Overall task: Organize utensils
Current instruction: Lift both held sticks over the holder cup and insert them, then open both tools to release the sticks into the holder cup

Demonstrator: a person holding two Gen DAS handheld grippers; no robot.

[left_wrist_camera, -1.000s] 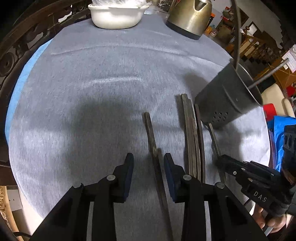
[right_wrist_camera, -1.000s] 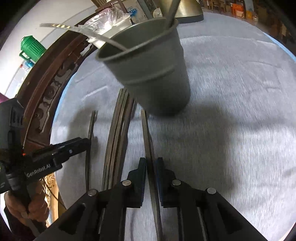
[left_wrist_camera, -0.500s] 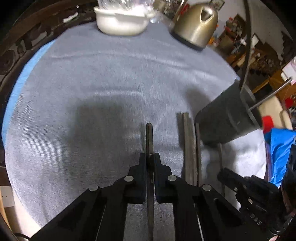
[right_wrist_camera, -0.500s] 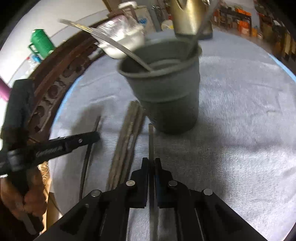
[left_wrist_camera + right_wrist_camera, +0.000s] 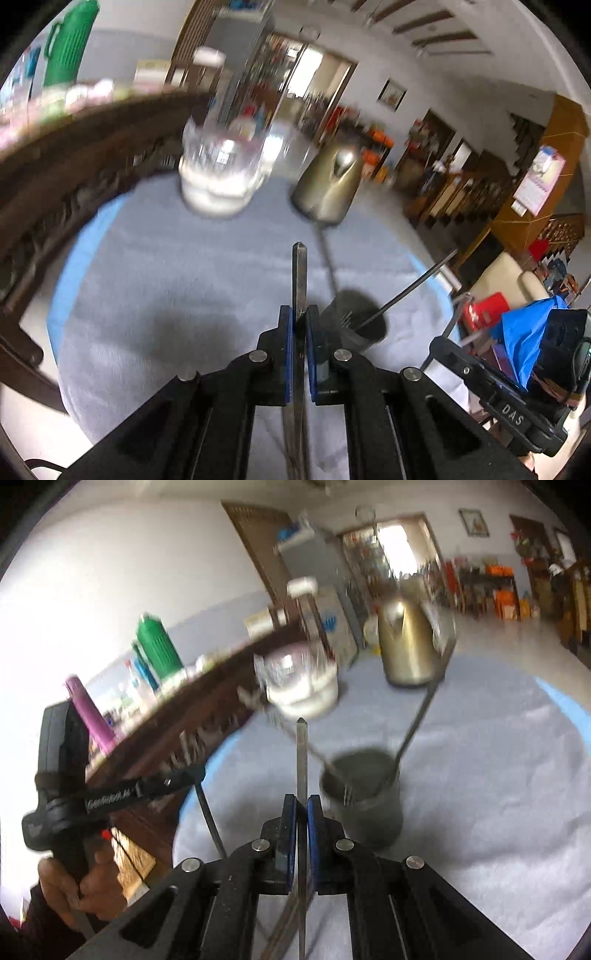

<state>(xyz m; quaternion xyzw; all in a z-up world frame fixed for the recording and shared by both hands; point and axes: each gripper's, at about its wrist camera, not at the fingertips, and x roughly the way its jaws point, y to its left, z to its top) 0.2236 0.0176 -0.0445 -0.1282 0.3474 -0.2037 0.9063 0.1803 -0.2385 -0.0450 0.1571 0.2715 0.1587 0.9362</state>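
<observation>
In the left wrist view the left claw (image 5: pixel 299 354) is clamped on a flat metal utensil handle (image 5: pixel 298 280), its blue pads pressed against both sides; the handle runs up between the fingers and ends in a pointed tip above the grey cloth of the bench (image 5: pixel 177 280). Just to the right of that claw stands the dark metal holder cup (image 5: pixel 364 325), with thin utensil stems leaning out of its mouth. At the right edge the right claw's black body shows.

In the right wrist view the right claw (image 5: pixel 302 834) is likewise closed tight on a second flat metal handle (image 5: pixel 301 753), which sticks up past its pads. The cup (image 5: pixel 365 812) sits just right of it, with a fork and other utensils inside. To the left a hand (image 5: pixel 74 890) grips the left claw's black handle.

Farther back on the bench are a white bowl (image 5: pixel 306 698) with a clear cover and a brass-coloured kettle (image 5: pixel 406 646). Both views are blurred.
</observation>
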